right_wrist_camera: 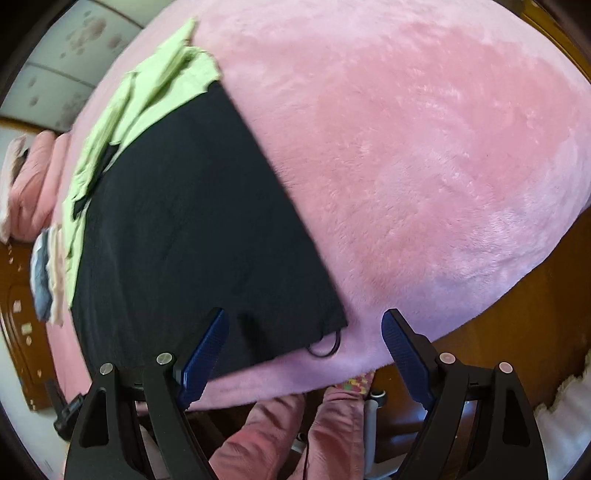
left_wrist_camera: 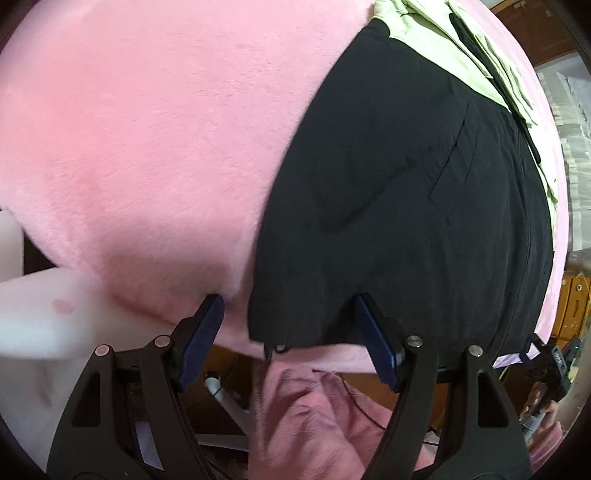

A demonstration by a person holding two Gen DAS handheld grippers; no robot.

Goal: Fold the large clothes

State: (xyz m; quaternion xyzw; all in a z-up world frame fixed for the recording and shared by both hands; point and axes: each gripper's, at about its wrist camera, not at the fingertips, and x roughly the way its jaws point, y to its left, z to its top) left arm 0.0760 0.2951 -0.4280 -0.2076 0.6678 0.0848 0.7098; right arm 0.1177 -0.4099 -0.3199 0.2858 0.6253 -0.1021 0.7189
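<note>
A black garment lies flat on a pink fleece cover, with a lime-green garment partly under its far end. In the left wrist view my left gripper points down over the black garment's near left corner, which lies between its blue pads; it is open and not touching the cloth. In the right wrist view the black garment shows its near right corner and a drawstring loop. My right gripper hangs open over that corner, its pads apart from the cloth.
The pink cover ends just below both grippers. Beyond its edge are a person's pink-trousered legs, a white chair base and wooden floor. A small stack of folded clothes lies left of the green garment.
</note>
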